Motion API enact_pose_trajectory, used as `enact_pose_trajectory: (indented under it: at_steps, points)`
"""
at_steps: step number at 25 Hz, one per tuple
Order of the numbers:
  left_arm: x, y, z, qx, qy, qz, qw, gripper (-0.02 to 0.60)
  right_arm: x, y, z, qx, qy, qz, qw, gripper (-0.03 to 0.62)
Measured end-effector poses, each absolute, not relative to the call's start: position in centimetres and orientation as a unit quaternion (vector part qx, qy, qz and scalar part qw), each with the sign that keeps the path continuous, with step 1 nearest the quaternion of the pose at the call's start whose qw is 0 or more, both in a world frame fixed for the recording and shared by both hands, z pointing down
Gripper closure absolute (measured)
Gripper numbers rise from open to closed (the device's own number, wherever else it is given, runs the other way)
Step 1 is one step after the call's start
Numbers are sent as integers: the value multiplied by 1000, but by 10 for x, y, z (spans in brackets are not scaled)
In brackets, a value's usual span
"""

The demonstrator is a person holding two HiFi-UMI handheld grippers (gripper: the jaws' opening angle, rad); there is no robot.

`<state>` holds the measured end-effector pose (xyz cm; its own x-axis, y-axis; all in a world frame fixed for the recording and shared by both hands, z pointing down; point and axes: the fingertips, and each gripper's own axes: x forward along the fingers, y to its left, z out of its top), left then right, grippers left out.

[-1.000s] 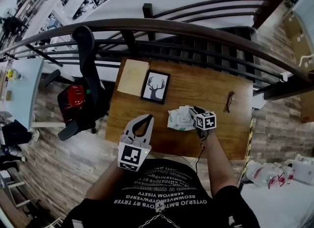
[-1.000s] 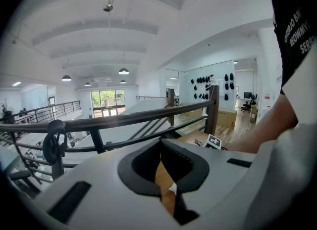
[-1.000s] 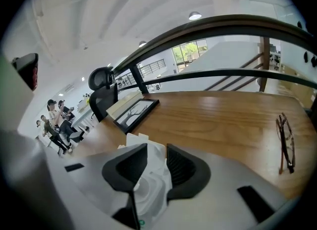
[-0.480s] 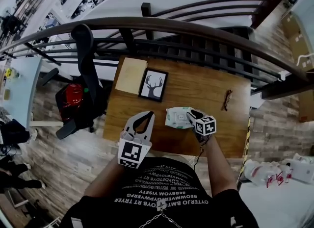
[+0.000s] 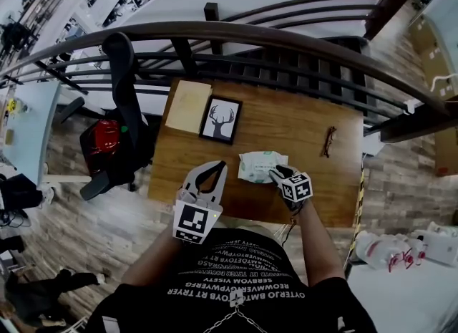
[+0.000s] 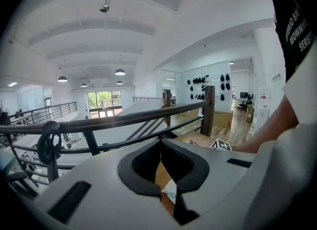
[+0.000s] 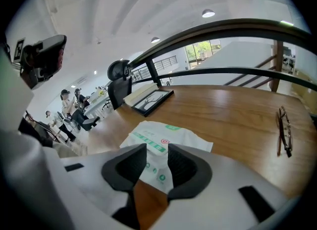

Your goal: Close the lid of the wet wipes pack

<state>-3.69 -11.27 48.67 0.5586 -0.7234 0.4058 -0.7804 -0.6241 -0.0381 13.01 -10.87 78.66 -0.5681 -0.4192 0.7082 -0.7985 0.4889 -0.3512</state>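
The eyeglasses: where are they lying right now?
In the head view the eyeglasses lie at the right side of the wooden table, apart from the wet wipes pack to their left.

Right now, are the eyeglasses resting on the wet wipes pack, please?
No, the eyeglasses lie on bare table, apart from the wet wipes pack.

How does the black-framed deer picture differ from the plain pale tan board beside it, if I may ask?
The black-framed deer picture shows a dark antlered head on white; the plain pale tan board is bare and frameless. The board lies at the corner; the picture lies nearer the white wet wipes pack. Both lie flat on the wooden table.
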Motion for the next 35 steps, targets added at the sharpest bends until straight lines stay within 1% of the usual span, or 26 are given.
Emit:
enact_pose_trajectory:
  at_steps: [5,7,13,18,20,21,24,25,30,35]
  points:
    - [-39,-107,491,876,-433,196,77,554,130,-97,790,356,-823,340,282,456]
    - [-39,-105,493,875,-435,197,77,554,131,-98,787,358,-824,354,260,454]
    - [-38,-99,497,873,-438,201,78,554,134,-104,777,364,-817,417,163,451]
    - [-38,-97,493,871,-442,199,76,554,146,-104,767,378,-811,422,147,454]
    - [-37,-97,493,871,-443,199,77,554,149,-111,761,391,-808,419,138,469]
    - [-36,-96,493,871,-443,199,77,554,150,-114,758,397,-807,415,135,487]
    - [-31,-94,492,874,-438,199,74,554,146,-120,757,404,-809,397,157,553]
    - [-31,-94,492,874,-437,200,73,554,141,-121,758,401,-812,391,167,559]
    - [-33,-94,494,873,-437,202,71,554,119,-123,765,387,-817,383,191,569]
    - [-34,-93,494,872,-440,202,72,554,106,-114,783,382,-813,367,242,577]
